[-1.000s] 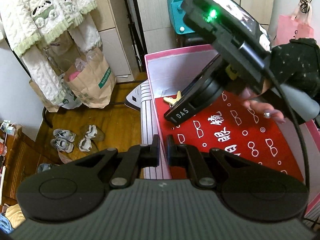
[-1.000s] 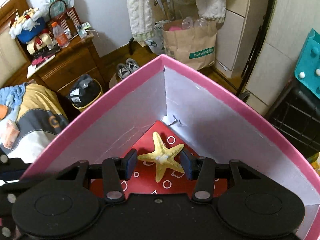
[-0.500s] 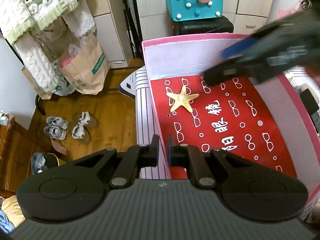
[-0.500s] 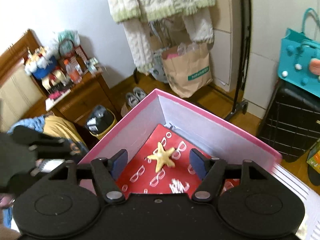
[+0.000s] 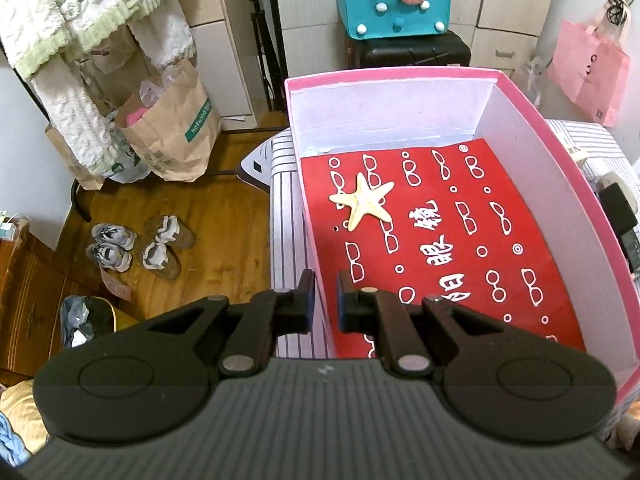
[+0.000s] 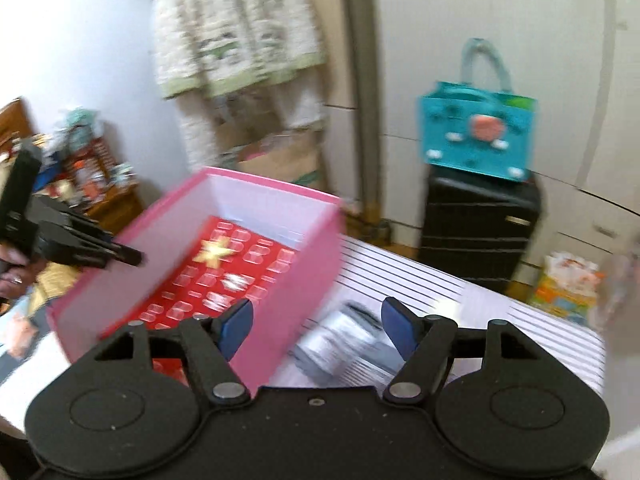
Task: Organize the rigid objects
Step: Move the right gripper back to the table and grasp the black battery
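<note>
A pale yellow starfish (image 5: 362,201) lies on the red patterned floor of a pink box (image 5: 560,148), near its far left corner. It also shows, blurred, in the right wrist view (image 6: 215,251), inside the box (image 6: 316,256). My left gripper (image 5: 325,305) is shut on the box's near left wall. My right gripper (image 6: 317,326) is open and empty, up above the box's right wall and the striped table. A blurred grey and black object (image 6: 340,340) lies on the table between its fingers.
The box stands on a striped table (image 6: 460,292). A dark object (image 5: 618,216) lies right of the box. A black case (image 6: 480,232) with a teal bag (image 6: 478,140) stands behind. Shoes (image 5: 140,248) and paper bags (image 5: 176,128) are on the wooden floor at left.
My right gripper let go of the starfish, opened wide, rose out of the box and swung right. It left the left wrist view. My left gripper stayed on the wall.
</note>
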